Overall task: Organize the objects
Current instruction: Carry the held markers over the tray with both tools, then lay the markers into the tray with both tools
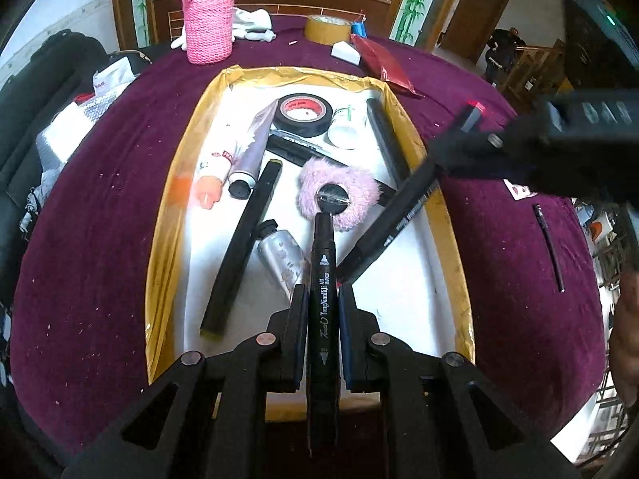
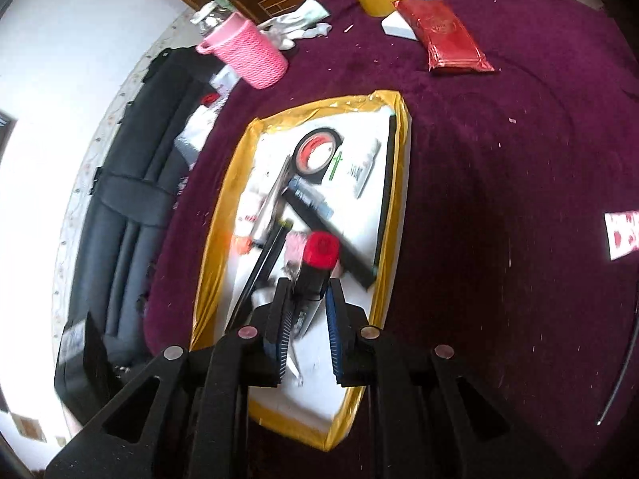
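Closest to us, our left tongs (image 1: 322, 299) are pinching a black art marker with white lettering (image 1: 322, 279), which points straight out over the shallow white tray with a gold taped rim (image 1: 159, 239). Our right tongs (image 2: 307, 299) are clamped on a second black marker with a red end cap (image 2: 315, 263); in the left view that one (image 1: 395, 223) slants down into the tray, its low end just beside the left tongs.

The tray's pretty packed. Nearest in it we've got a crinkled silver metal tube with a black cap (image 1: 279, 259) and a long black marker with a yellowish tip (image 1: 243, 247) lying diagonally. A bit further sits a fluffy pink fur ring (image 1: 351, 191), with the held marker's tip in front of its centre. Left of that lie a white tube with an orange cap (image 1: 211, 171) and a grey-lilac tube with a black cap (image 1: 255, 147). At the far end there's a roll of black electrical tape with a red core (image 1: 305, 113), a small white bottle with green print (image 1: 347, 123), and a long black bar (image 1: 385, 139) along the right wall.

Past the tray, on the purple velvet surface (image 1: 100, 239), stands a pink crocheted cup holder (image 1: 207, 26), plus a roll of tan packing tape (image 1: 327, 28) and a red foil packet (image 1: 379, 62).
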{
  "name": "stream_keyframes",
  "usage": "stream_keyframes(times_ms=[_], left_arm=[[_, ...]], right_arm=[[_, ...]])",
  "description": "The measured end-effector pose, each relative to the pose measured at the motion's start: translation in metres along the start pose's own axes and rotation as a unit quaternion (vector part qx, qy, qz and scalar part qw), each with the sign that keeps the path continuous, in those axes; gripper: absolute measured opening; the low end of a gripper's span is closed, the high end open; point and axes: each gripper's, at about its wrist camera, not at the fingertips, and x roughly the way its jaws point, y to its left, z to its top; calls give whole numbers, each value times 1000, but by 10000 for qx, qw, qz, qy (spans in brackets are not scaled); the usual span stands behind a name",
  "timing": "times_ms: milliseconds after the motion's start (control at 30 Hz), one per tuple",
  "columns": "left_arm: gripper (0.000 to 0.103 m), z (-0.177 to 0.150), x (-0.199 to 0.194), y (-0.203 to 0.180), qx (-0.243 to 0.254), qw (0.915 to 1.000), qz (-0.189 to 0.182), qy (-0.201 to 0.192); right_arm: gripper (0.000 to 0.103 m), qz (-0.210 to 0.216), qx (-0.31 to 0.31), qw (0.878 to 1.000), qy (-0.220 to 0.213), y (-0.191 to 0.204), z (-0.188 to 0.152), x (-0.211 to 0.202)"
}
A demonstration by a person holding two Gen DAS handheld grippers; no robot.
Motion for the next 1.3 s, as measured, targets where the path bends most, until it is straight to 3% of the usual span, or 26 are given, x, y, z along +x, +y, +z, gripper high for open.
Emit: stream_keyframes(times_ms=[167, 333, 467, 500, 700, 1000, 1167, 1300], left_arm=[[11, -3, 8, 5, -130, 9995, -218, 204], [13, -4, 2, 6, -197, 9993, -263, 155], [43, -2, -13, 11, -236, 9996, -96, -74], [45, -1, -17, 13, -244, 9996, -49, -138], [49, 7, -32, 24, -328, 9984, 288, -352], [49, 12, -37, 30, -322, 9955, 751, -483], [49, 12, -41, 27, -258, 9945, 862, -530], [49, 11, -41, 23, -250, 9941, 918, -516]], right_arm=[[16, -347, -36, 9994, 25, 10, 12, 17], [15, -811, -223, 9961, 285, 19, 11, 43], [15, -971, -215, 9939, 480, 18, 6, 56], [15, -1035, -250, 9930, 512, 19, 4, 57], [15, -1189, -351, 9897, 722, 25, -11, 60], [15, -1001, -276, 9890, 1052, 23, -27, 65], [17, -1022, -209, 9899, 959, 21, -29, 58], [29, -966, -235, 9927, 682, 21, -29, 42]])
